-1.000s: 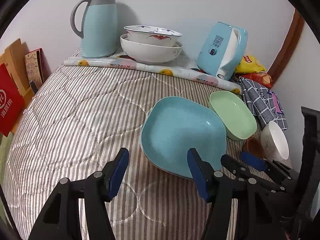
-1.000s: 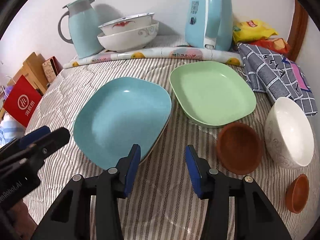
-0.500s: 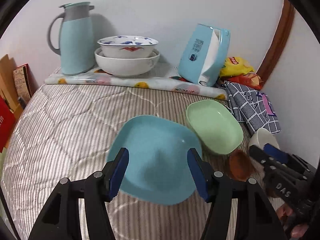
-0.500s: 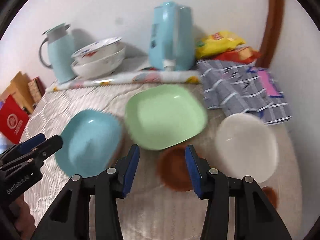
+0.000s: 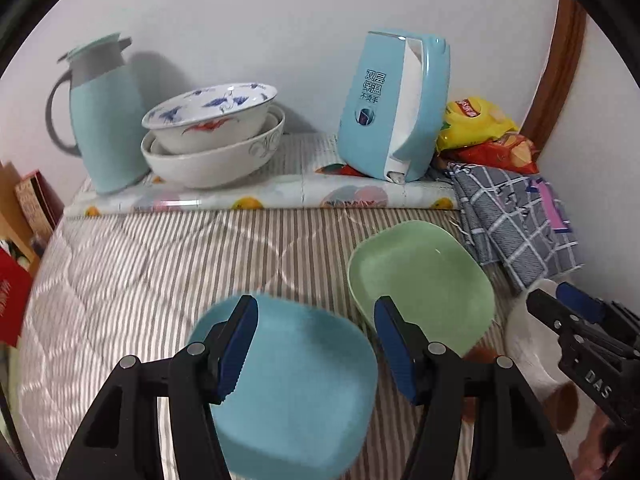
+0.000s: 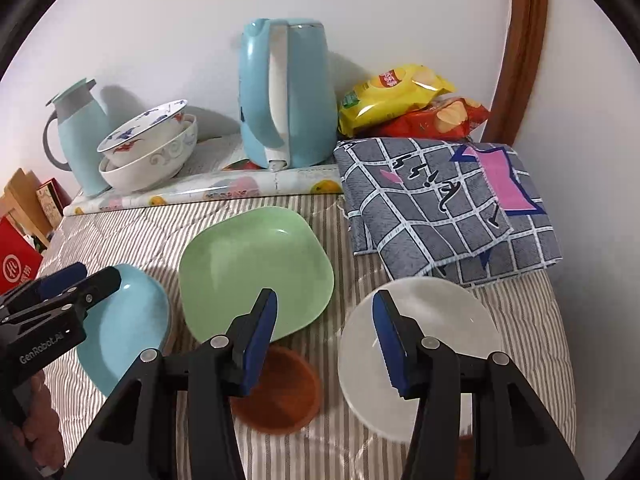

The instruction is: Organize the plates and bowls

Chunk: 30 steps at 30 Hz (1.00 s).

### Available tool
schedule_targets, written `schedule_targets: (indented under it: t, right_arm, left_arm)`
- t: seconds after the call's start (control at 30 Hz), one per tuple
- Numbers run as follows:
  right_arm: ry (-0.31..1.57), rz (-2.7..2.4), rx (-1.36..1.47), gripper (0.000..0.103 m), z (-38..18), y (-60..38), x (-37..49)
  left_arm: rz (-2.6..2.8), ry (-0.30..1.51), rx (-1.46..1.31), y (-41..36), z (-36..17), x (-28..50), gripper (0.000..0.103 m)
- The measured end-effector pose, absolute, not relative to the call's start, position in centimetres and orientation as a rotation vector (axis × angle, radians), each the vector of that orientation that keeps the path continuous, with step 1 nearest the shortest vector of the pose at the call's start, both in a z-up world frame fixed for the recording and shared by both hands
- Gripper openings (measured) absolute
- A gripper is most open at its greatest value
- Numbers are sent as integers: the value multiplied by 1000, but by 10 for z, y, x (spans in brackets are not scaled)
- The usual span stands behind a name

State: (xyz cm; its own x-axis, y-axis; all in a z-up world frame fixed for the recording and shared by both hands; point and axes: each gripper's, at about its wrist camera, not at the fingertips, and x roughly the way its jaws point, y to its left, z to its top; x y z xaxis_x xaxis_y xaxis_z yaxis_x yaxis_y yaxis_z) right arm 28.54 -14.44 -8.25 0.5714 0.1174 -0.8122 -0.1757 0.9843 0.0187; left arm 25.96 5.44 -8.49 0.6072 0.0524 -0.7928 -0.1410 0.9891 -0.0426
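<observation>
- Left tool (image 5: 312,340): its blue-padded fingers stood spread apart above the blue plate (image 5: 296,392), with the plate's surface showing between them; no contact could be confirmed.
- Right tool (image 6: 324,336): its fingers were likewise spread and gripped nothing, the left one over the near edge of the green plate (image 6: 256,272), the right one over the white bowl (image 6: 424,344).
- Blue plate: square with rounded corners, it lay on the striped quilt (image 5: 140,272), at 8 o'clock from the green plate and just beside it.
- Green plate (image 5: 420,288): it rested on the quilt at the centre of the right wrist view, with a brown bowl (image 6: 280,392) at its 6 o'clock and the white bowl at its 4 o'clock.
- Two stacked porcelain bowls (image 5: 212,136) sat at 11 o'clock on a fruit-printed mat (image 5: 260,196), a crane-patterned one nested in a larger white one.
- A pale blue thermos jug (image 5: 104,116) stood at 9 o'clock from the stack; a blue electric kettle (image 6: 286,92) stood at its 3 o'clock.
- A folded checked cloth (image 6: 448,204) lay at 2 o'clock, with snack bags (image 6: 408,108) behind it against the wall.
</observation>
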Motion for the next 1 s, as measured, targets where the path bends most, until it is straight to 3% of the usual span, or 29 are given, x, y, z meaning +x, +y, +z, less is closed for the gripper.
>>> schedule_targets:
  t: [0.47,0.8,1.0]
  right_arm:
    - [1001,193,-90,49,-108,-142,323]
    - [1046,216,-109,41,-124,-130,340]
    - [1077,210,-142,34,-135,-122,352]
  left_arm:
    - [134,955,-41,41,-108,310,59]
    - [114,995,-49,40,-125,330,58]
    - [97,1018,-73,43,-134,338,51]
